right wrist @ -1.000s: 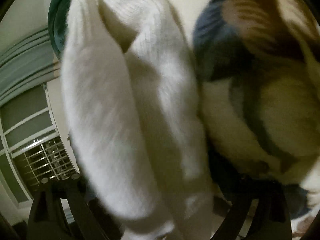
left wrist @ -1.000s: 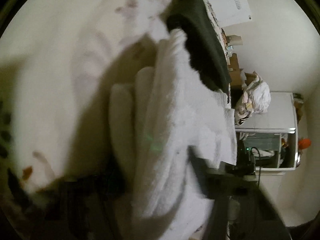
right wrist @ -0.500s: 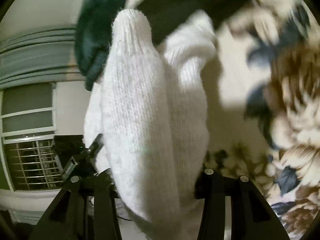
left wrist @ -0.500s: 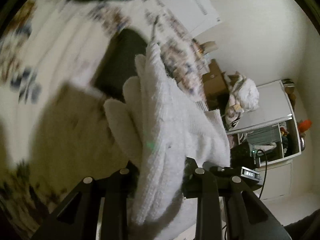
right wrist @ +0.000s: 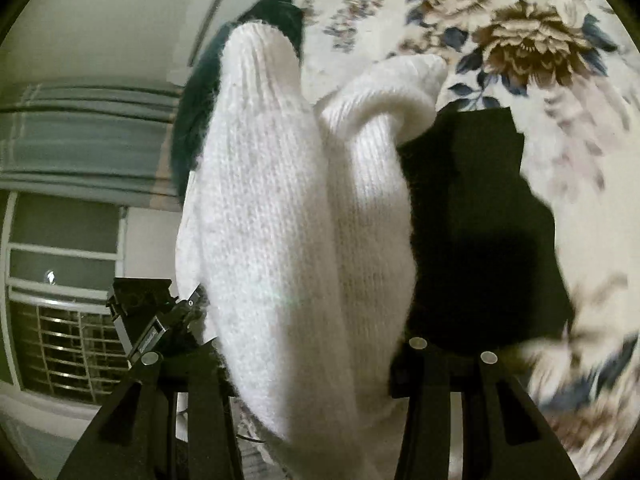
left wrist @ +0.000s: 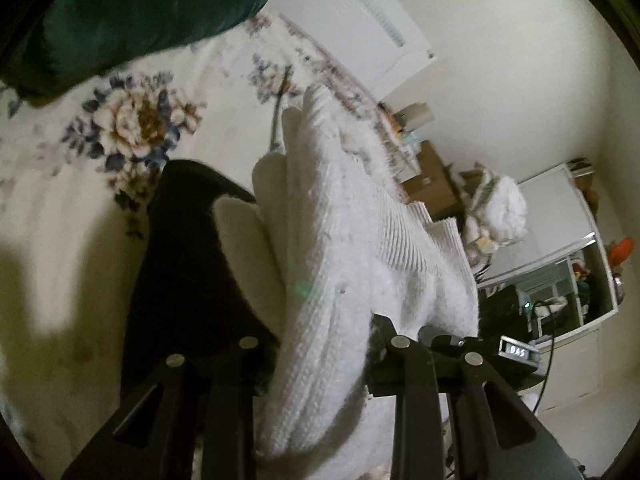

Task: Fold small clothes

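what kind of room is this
Most likely a bedroom: a floral bedspread with a dark green pillow on it, a window with blinds, and a white cabinet against the wall.

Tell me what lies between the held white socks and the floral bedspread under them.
A black garment lies flat on the floral bedspread right beneath the white socks clamped in the left gripper and right gripper. Nothing else intervenes.

- Both fisheye views are dimly lit, with a warm yellowish cast and dark vignetted corners.
- The floral bedspread [right wrist: 520, 40] is smeared by motion blur near the lower edges.
- Straight lines are bowed at the rims.
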`<action>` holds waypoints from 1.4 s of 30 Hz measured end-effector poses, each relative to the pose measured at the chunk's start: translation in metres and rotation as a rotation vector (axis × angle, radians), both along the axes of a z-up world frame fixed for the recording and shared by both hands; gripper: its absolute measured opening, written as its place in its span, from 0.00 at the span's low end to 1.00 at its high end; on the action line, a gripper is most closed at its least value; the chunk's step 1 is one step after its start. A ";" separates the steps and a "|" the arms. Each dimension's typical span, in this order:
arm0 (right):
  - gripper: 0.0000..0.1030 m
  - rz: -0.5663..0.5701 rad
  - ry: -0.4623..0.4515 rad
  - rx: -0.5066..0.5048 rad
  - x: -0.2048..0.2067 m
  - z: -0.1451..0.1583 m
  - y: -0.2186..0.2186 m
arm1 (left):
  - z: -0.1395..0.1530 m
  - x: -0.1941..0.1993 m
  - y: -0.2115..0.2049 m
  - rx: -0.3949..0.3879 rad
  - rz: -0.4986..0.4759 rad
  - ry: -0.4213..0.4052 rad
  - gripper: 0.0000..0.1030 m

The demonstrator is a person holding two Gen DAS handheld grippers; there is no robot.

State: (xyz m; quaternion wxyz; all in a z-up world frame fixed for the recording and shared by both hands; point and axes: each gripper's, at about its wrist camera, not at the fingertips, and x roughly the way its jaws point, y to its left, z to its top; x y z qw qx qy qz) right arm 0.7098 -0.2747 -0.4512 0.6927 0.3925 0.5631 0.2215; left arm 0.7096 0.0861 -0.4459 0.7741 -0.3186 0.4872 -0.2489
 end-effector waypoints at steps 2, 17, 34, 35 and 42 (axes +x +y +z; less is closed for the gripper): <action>0.46 0.011 0.033 -0.014 0.021 -0.027 -0.009 | -0.024 0.013 -0.004 0.012 -0.002 0.041 0.24; 0.70 0.098 0.076 -0.385 0.043 -0.051 0.008 | -0.001 -0.008 -0.032 0.457 -0.034 -0.009 0.37; 1.00 -0.097 -0.113 -1.098 -0.102 0.090 0.043 | 0.099 -0.098 -0.065 0.805 0.117 -0.159 1.00; 1.00 -0.108 -0.122 -1.109 -0.113 0.104 0.045 | 0.107 -0.104 -0.067 0.811 0.119 -0.163 1.00; 1.00 -0.170 -0.166 -1.131 -0.172 0.187 0.048 | 0.179 -0.155 -0.073 0.811 0.129 -0.182 1.00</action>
